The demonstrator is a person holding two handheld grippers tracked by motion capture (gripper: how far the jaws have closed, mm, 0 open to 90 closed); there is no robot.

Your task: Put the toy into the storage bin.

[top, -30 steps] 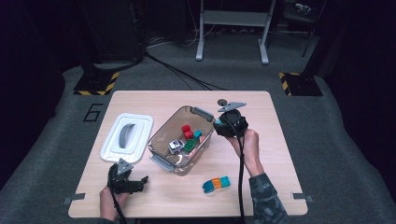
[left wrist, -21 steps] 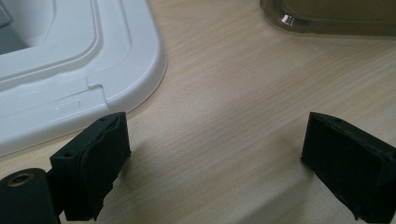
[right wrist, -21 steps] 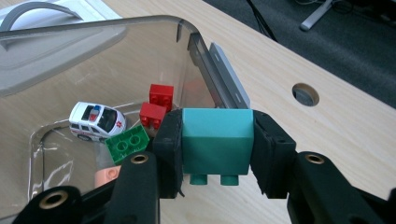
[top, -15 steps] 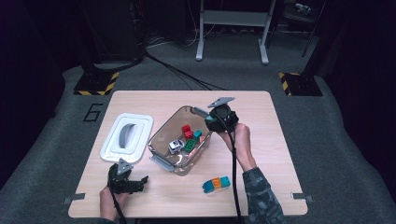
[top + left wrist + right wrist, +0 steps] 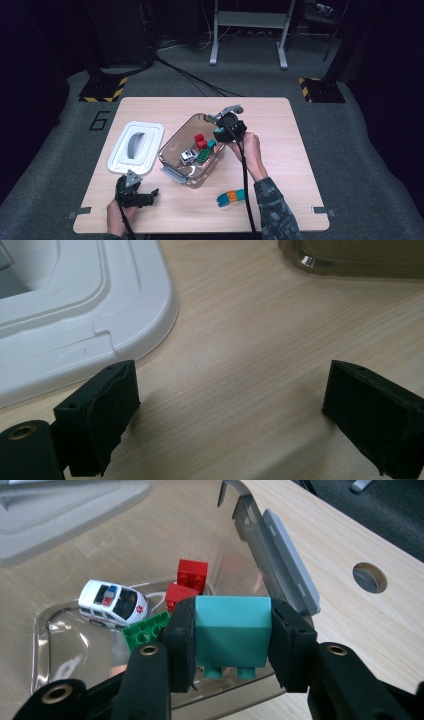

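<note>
while your right gripper [image 5: 232, 630] clamps its fingers on the teal block [image 5: 231, 630], it holds that block over the clear bin [image 5: 175, 150], above the toy car [image 5: 112, 602] and red bricks [image 5: 192, 575]. your left gripper [image 5: 230, 410] rests on the worktop [image 5: 280, 130], fingers apart, near the white lid [image 5: 75, 305].

white lid [image 5: 75, 305] cut off at left gripper view's edge; clear bin [image 5: 350, 260] corner barely peeking in up top
</note>
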